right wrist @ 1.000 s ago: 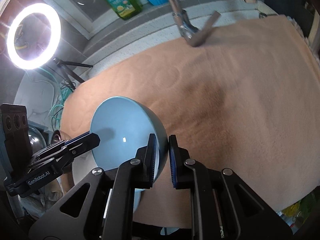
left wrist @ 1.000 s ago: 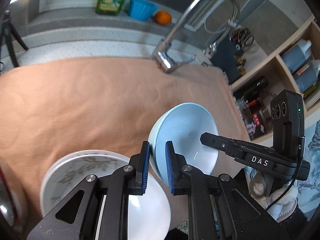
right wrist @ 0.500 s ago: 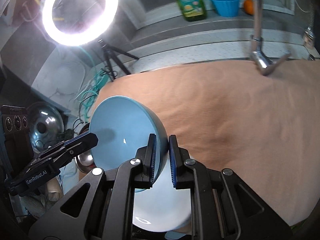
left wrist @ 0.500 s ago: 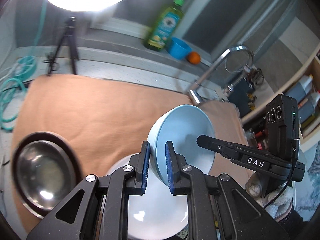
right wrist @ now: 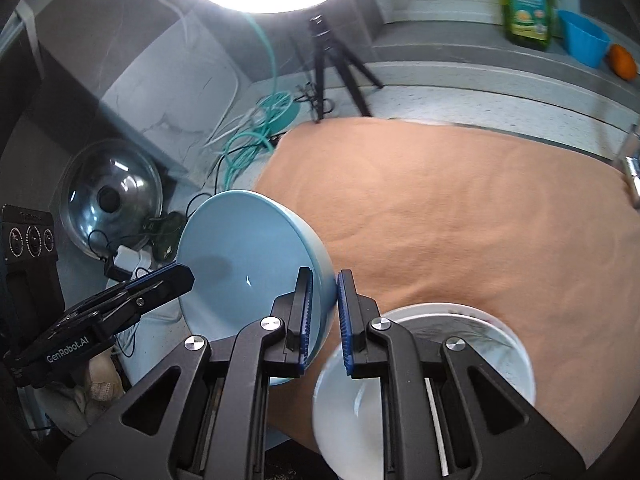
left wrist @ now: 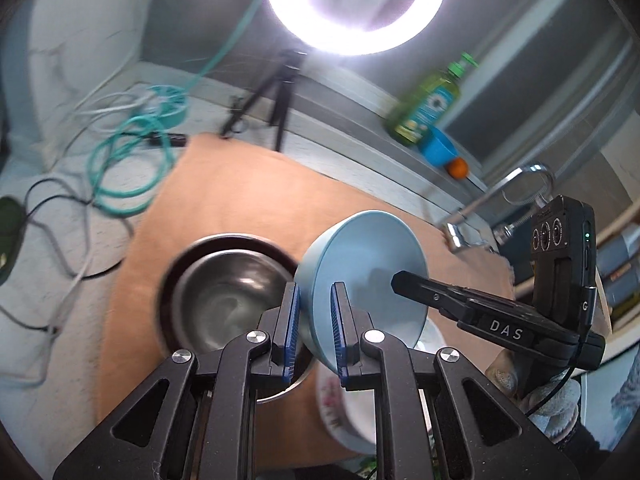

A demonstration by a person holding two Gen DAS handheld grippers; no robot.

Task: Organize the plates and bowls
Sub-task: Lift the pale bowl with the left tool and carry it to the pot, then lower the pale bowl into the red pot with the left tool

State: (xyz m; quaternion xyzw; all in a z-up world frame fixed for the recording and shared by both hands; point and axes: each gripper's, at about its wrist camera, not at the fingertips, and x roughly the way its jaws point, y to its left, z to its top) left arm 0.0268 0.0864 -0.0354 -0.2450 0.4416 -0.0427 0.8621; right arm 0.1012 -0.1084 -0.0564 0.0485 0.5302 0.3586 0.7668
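Observation:
A light blue bowl [left wrist: 368,264] [right wrist: 248,264] hangs in the air, tilted, held from both sides. My left gripper [left wrist: 314,328] is shut on its near rim, and my right gripper [right wrist: 324,320] is shut on the opposite rim. In the left wrist view the bowl sits just right of a steel bowl [left wrist: 224,300] resting on the orange cloth [left wrist: 248,200]. White plates with a floral pattern [left wrist: 344,408] [right wrist: 452,332] lie below the grippers at the cloth's near edge, partly hidden by the fingers.
A bright ring light [left wrist: 356,4] on a tripod [left wrist: 276,96] stands behind the cloth. Teal and black cables [left wrist: 128,160] sprawl on the counter at left. A soap bottle [left wrist: 428,100], blue cup [left wrist: 438,148], orange and faucet [left wrist: 496,208] lie at the back right. A steel lid [right wrist: 108,196] leans at left.
Both grippers carried the blue bowl leftward across the cloth; the steel bowl and ring light swung into view while the faucet slid to the right edge. The grip on the bowl stayed the same.

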